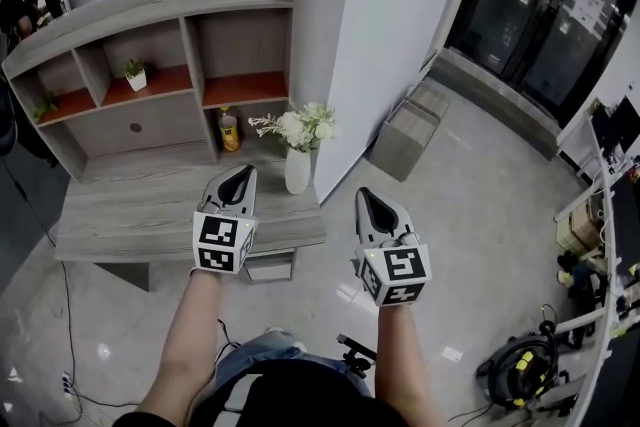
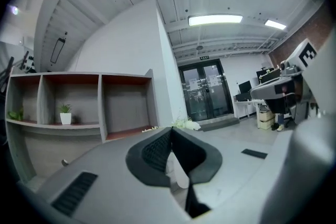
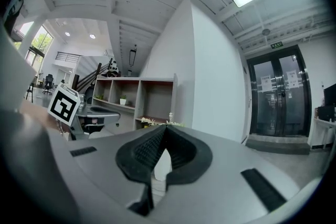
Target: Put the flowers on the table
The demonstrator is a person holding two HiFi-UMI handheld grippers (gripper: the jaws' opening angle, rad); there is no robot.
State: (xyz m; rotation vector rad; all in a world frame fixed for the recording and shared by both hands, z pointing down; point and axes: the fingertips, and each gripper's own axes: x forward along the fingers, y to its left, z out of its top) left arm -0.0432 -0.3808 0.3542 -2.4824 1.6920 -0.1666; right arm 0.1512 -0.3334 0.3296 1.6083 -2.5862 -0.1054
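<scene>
Currently my forearms reach forward side by side, holding the left tool and right tool level, each pressed together and empty. Beyond and between them, white flowers in a slim white vase stand near the right edge of the grey wood-grain worktop.

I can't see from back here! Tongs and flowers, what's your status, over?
Left tongs shut, empty. Right tongs shut, empty. Flowers in white vase, upright on table. Nothing blocking the vase.
</scene>
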